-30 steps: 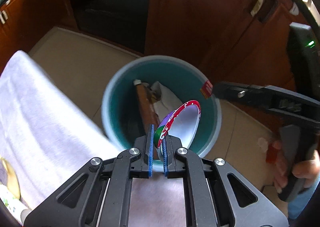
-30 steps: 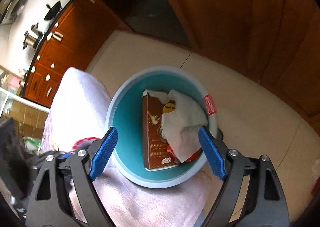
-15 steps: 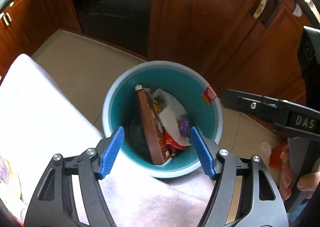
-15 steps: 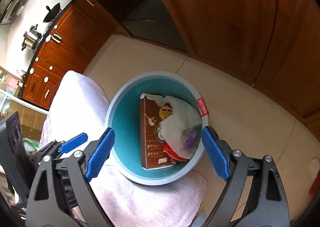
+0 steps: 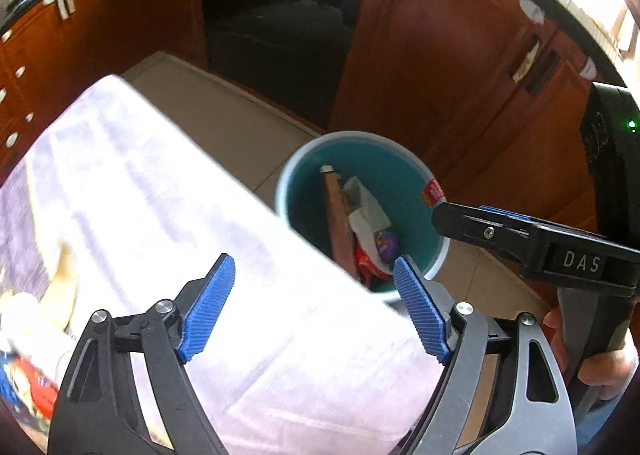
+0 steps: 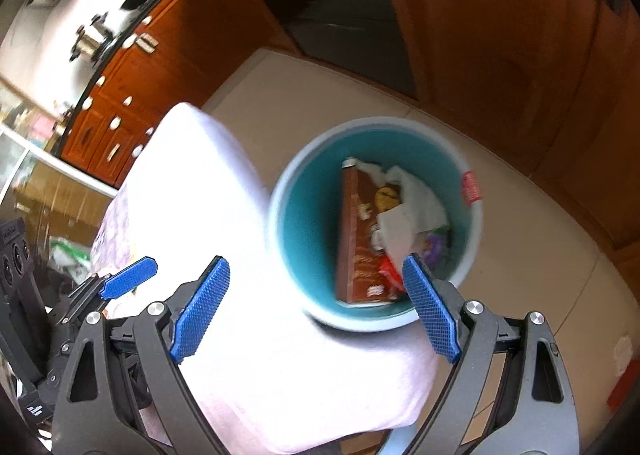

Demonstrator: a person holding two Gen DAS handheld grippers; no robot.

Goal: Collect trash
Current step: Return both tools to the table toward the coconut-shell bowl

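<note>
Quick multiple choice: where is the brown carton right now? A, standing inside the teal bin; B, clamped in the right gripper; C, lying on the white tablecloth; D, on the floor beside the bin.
A: the brown carton stands on end inside the teal bin, among crumpled white paper.

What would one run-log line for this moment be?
left gripper: open, empty, jaws just opened | right gripper: open, empty | bin: holds brown carton, white paper

glossy wooden cabinets (image 5: 432,67), matt white cloth (image 5: 168,223), smooth bin (image 6: 280,215).
</note>
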